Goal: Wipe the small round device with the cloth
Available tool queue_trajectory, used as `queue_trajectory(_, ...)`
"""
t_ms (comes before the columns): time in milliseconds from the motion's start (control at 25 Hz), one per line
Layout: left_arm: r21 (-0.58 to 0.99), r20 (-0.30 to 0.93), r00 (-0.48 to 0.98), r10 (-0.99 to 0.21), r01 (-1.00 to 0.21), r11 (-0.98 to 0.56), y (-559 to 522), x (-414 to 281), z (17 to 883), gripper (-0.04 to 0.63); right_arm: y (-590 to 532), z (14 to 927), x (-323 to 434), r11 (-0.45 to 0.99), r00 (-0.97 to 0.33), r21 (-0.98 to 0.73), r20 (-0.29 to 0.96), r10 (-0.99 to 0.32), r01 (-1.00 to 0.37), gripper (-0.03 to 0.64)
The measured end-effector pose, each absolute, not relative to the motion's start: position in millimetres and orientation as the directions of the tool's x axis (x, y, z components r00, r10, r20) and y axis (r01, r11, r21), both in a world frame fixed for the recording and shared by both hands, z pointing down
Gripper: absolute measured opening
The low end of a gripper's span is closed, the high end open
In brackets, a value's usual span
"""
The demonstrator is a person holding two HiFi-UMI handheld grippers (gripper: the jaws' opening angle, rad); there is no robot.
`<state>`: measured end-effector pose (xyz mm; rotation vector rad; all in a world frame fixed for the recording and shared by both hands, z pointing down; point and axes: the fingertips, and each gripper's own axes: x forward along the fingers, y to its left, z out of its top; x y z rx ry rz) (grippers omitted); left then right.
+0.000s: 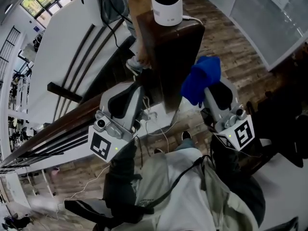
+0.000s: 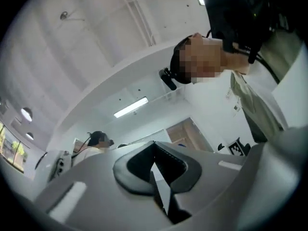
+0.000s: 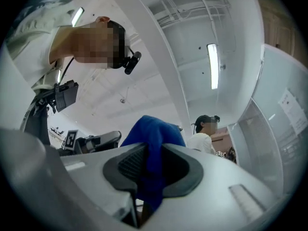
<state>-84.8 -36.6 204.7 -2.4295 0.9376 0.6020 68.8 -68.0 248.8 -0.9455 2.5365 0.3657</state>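
Observation:
The small round device (image 1: pixel 167 5), white with a black top, stands on a dark wooden stand (image 1: pixel 168 47) at the top of the head view. My right gripper (image 1: pixel 208 88) is shut on a blue cloth (image 1: pixel 201 79), held up right of the stand and below the device. In the right gripper view the cloth (image 3: pixel 153 150) hangs pinched between the jaws. My left gripper (image 1: pixel 137 88) is shut with nothing in it, left of the stand. Both gripper views point up at the ceiling; the left gripper (image 2: pixel 155 170) shows its jaws together.
A white cable (image 1: pixel 161 129) trails on the floor below the stand. A long white bench with dark rails (image 1: pixel 72 81) runs along the left. A white board (image 1: pixel 269 13) leans at the upper right. Another person (image 3: pixel 204 131) stands in the background.

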Motion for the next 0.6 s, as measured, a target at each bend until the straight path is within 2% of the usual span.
queue_trajectory(320, -0.277, -0.497, 0.628, -0.600, -0.769, -0.576, -62, -80, 208, 0.005, -77, 243, 75, 0.690, -0.712, 0.229, -0.402, -0.575, -0.687, 0.084)
queue_trajectory(440, -0.348, -0.444, 0.638, -0.630, -0.770, -0.535, -79, -78, 203, 0.006, -91, 236, 81, 0.641, -0.711, 0.308, -0.350, -0.610, -0.703, 0.084)
queue_trajectory(560, -0.471, -0.372, 0.643, -0.669, -0.752, -0.460, -108, -74, 188, 0.056, -105, 213, 83, 0.543, -0.703, 0.464, -0.318, -0.635, -0.700, 0.084)
queue_trajectory(600, -0.506, -0.346, 0.643, -0.683, -0.741, -0.442, -118, -72, 183, 0.100, -109, 206, 82, 0.506, -0.702, 0.516, -0.313, -0.640, -0.691, 0.084)
